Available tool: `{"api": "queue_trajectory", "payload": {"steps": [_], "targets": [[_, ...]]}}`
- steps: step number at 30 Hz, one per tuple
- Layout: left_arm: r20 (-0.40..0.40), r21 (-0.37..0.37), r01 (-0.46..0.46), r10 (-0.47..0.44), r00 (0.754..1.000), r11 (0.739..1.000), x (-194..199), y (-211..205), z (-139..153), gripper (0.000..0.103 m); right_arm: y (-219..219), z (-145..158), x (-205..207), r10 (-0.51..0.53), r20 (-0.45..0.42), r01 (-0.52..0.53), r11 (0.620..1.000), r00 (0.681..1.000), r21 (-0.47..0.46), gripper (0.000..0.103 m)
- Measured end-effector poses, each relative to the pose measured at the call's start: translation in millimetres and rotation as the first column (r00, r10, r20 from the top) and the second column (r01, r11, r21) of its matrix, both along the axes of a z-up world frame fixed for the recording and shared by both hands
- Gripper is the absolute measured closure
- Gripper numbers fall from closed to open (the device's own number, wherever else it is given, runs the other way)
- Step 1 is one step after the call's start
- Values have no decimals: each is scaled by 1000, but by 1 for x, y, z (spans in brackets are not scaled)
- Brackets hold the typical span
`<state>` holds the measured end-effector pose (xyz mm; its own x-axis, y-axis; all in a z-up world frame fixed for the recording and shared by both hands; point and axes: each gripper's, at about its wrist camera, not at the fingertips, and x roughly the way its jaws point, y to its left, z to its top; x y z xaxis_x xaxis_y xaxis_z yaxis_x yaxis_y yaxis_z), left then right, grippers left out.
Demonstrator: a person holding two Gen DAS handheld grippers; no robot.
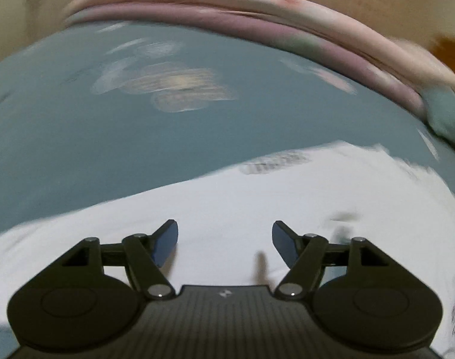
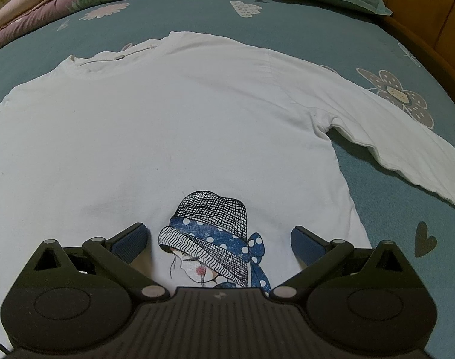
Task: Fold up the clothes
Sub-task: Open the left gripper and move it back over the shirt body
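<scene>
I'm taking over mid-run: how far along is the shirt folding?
Done: the white long-sleeved shirt with the hat-girl print lies spread flat, print up, on the teal flower-patterned bedsheet. In hand: nothing; the left gripper and right gripper are both open above the fabric, clamping none of it. Left: every fold; the one sleeve in view is not yet folded in.

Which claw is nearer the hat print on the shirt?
Right. The right claw hangs open directly over the hat print; the left claw is over plain white shirt, no print between its fingers.
</scene>
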<state>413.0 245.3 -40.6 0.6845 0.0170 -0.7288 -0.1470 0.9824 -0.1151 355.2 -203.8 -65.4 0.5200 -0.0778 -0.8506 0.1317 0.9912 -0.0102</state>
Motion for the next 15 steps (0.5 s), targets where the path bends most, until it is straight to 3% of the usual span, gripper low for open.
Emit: {"api": "queue_trajectory", "payload": {"steps": [2, 6, 10, 15], "targets": [[8, 42, 100, -101, 995, 994, 21, -34, -4, 32, 0, 0, 0, -2, 2, 2, 1000, 1000, 0, 0], [-6, 114, 153, -154, 988, 982, 36, -62, -10, 32, 0, 0, -1, -9, 7, 9, 1000, 1000, 0, 0], [-8, 98, 165, -165, 986, 981, 48, -59, -12, 32, 0, -1, -3, -11, 15, 11, 1000, 1000, 3, 0], [-65, 140, 181, -174, 983, 973, 45, -63, -22, 32, -1, 0, -1, -8, 9, 8, 1000, 1000, 5, 0]]}}
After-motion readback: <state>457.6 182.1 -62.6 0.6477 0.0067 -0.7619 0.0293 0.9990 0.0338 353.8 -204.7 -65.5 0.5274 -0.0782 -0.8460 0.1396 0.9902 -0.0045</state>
